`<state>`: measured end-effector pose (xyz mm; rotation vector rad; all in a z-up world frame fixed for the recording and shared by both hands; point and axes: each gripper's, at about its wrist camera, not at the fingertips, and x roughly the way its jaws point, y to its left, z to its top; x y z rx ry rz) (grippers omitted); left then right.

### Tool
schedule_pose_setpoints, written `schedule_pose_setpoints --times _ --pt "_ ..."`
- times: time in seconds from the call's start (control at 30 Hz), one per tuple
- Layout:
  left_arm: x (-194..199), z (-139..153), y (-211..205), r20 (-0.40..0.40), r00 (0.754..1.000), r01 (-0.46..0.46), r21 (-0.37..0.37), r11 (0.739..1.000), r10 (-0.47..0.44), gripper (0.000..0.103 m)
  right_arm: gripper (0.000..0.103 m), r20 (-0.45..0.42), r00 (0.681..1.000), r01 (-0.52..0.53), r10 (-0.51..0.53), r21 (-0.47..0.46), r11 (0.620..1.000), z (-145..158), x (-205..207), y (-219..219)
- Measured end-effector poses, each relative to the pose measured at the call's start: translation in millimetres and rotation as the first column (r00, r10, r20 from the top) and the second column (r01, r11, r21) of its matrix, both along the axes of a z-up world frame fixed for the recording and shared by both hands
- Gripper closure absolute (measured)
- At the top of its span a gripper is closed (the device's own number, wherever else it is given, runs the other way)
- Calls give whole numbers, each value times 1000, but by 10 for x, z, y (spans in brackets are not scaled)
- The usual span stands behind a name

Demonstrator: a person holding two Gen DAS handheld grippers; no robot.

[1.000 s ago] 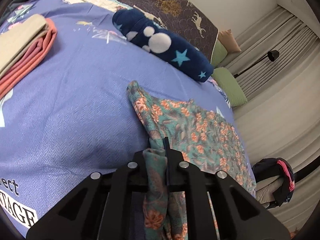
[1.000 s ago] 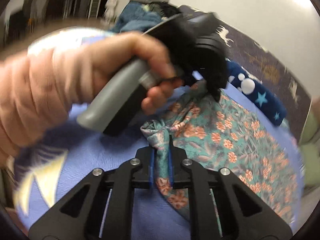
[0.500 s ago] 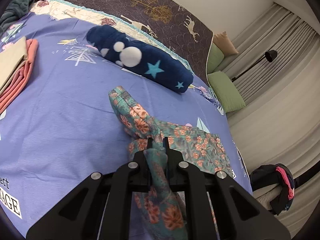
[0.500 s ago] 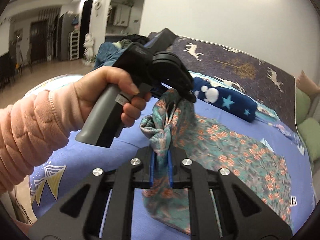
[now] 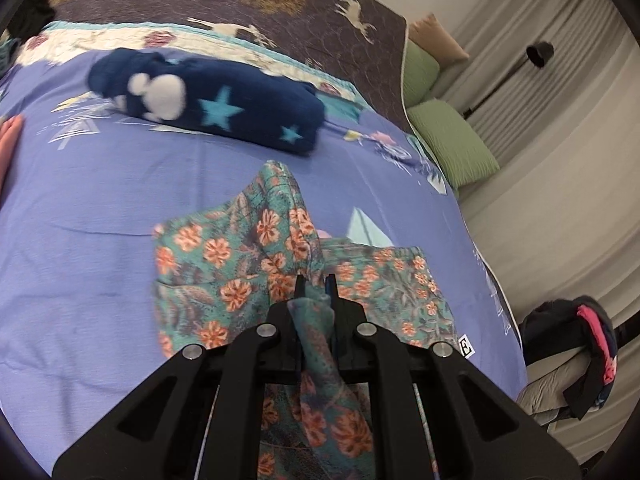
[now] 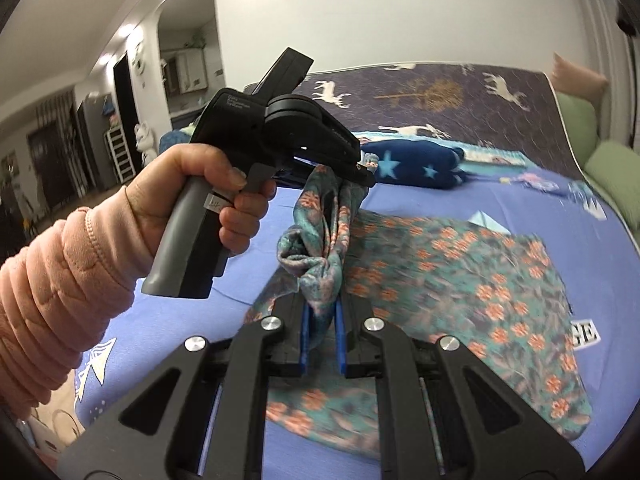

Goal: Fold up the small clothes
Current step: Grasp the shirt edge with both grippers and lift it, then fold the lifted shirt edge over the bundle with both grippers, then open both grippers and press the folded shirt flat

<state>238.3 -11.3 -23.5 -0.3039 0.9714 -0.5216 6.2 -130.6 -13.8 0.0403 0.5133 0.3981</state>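
Note:
A teal garment with orange flowers (image 5: 224, 264) lies partly on the purple bed sheet (image 5: 100, 200), one edge lifted. My left gripper (image 5: 315, 284) is shut on a bunched edge of it. In the right wrist view the garment (image 6: 460, 272) spreads to the right, and my right gripper (image 6: 322, 312) is shut on another bunched part. The left gripper (image 6: 366, 168), held by a hand in a pink sleeve, shows there just above and beyond mine, pinching the same raised edge.
A rolled navy blanket with stars (image 5: 208, 104) lies across the bed's far side. Green pillows (image 5: 452, 140) sit at the far right corner. Folded pink cloth (image 5: 10, 144) is at the left edge. A chair with dark clothes (image 5: 576, 344) stands beside the bed.
Both grippers have lifted the held edge and carried it over the rest of the garment, which now lies more doubled on the sheet. Both stay shut on it.

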Motion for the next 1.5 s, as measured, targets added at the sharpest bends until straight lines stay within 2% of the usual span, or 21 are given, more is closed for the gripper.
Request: schedule_pose_setpoints --times 0.2,0.4,0.7,0.9,0.97,1.07,1.13,1.27,1.33,1.5 --pt "54 -10 -547 21 998 50 30 998 -51 95 93 -22 997 70 -69 71 995 -72 18 -537" --pt "98 -95 -1086 3 994 113 64 992 -113 95 93 -73 991 125 -116 142 982 -175 14 -994" --pt "83 -203 -1728 -15 981 193 114 974 -193 95 93 -108 973 223 -206 177 959 -329 -59 -1493" --pt "56 -312 -2098 -25 972 235 184 954 -235 95 93 -150 961 260 -232 203 944 -437 -100 -1707" --pt "48 -380 -2190 -17 970 240 240 941 -243 93 92 -181 956 268 -232 211 940 -504 -83 -1763" --pt "39 -426 -2258 -11 968 245 255 935 -250 77 90 -236 943 287 -235 222 932 -623 -36 -1842" --pt "-7 -375 -2254 13 967 244 246 938 -255 62 87 -291 931 297 -220 253 921 -721 -18 -1924" --pt "-206 -169 -2183 86 957 243 276 930 -276 54 85 -358 919 297 -168 345 890 -835 -15 -2101" --pt "-364 -45 -2036 129 953 228 289 930 -274 41 85 -368 915 303 -166 356 884 -848 -31 -2159" --pt "-907 139 -1451 233 938 178 308 935 -256 34 77 -383 907 317 -173 352 881 -874 -51 -2207"
